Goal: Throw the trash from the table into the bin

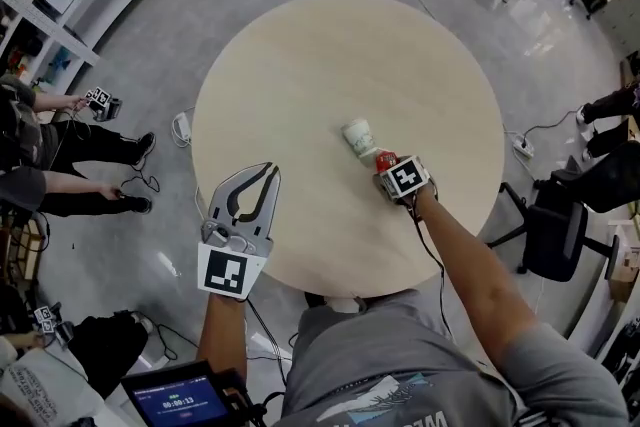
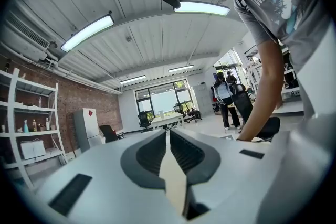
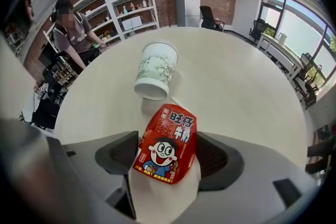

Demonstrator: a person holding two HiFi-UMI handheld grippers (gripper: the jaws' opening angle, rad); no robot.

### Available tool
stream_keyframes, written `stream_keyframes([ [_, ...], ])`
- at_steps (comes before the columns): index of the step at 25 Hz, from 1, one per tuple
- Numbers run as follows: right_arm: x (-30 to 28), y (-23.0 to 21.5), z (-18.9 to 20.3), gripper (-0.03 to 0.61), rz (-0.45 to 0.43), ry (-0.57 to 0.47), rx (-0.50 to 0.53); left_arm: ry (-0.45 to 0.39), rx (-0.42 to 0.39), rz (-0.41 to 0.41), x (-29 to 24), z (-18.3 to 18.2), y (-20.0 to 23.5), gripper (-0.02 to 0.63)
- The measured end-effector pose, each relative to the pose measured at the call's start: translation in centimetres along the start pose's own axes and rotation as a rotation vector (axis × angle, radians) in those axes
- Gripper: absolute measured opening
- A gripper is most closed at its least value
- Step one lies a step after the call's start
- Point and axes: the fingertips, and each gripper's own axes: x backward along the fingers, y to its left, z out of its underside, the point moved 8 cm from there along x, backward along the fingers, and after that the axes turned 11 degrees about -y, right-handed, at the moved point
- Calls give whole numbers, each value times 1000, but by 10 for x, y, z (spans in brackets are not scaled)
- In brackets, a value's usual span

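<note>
At the left, the left gripper (image 1: 262, 171) hangs over the near rim of the round, pale wooden table (image 1: 300, 65), jaws pressed together on nothing. To the right, the right gripper (image 3: 167, 157) points steeply down, jaws spread wide either side of a red cartoon-printed milk carton (image 3: 169, 136) on the tabletop. Just beyond lies a tipped white paper cup (image 3: 156, 77), with bare tabletop all around.
</note>
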Motion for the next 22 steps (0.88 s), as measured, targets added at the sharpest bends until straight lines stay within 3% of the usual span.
stream_keyframes([
  [4,9,3,-1,336,4,-23,-16,-8,-1,5,6,-5,0,66],
  [10,52,14,-23,336,55,-151,-32,-50,-16,40,16,-25,0,66],
  [15,137,36,-41,336,81,-310,-29,-88,-23,86,32,-66,-18,66],
  [18,188,49,-49,336,118,-420,-24,-71,-103,164,43,-81,-23,66],
  [22,265,84,-49,336,187,-557,-29,-160,-20,168,69,-107,-30,66],
])
